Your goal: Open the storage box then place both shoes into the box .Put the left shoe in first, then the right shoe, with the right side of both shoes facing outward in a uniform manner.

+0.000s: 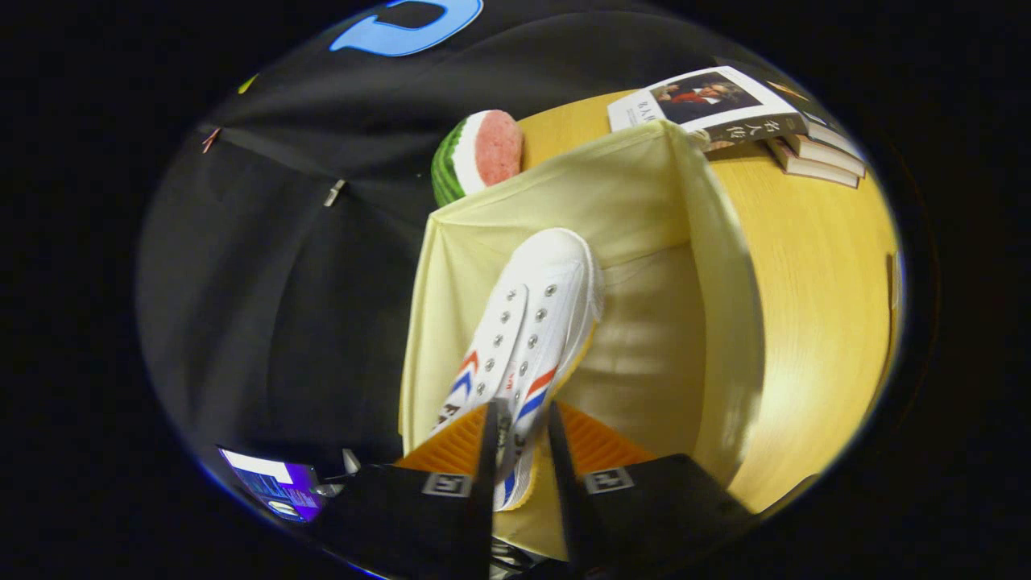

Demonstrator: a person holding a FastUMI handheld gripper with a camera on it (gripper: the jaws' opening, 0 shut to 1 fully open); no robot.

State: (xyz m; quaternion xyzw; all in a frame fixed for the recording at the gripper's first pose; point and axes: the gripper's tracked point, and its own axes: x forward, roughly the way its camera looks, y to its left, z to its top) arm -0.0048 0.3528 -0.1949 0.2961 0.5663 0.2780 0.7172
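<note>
A white canvas shoe with red and blue stripes and metal eyelets hangs toe-first into the open pale yellow fabric storage box. My gripper is shut on the shoe's heel end, one finger on each side of it. The shoe's toe points toward the box's far wall, and its sole side faces the box's inner floor. The box stands on a light wooden table.
A watermelon-slice toy lies just beyond the box's far wall. A stack of books rests on the table past the box. A lit screen glows beside the fingers, off the table.
</note>
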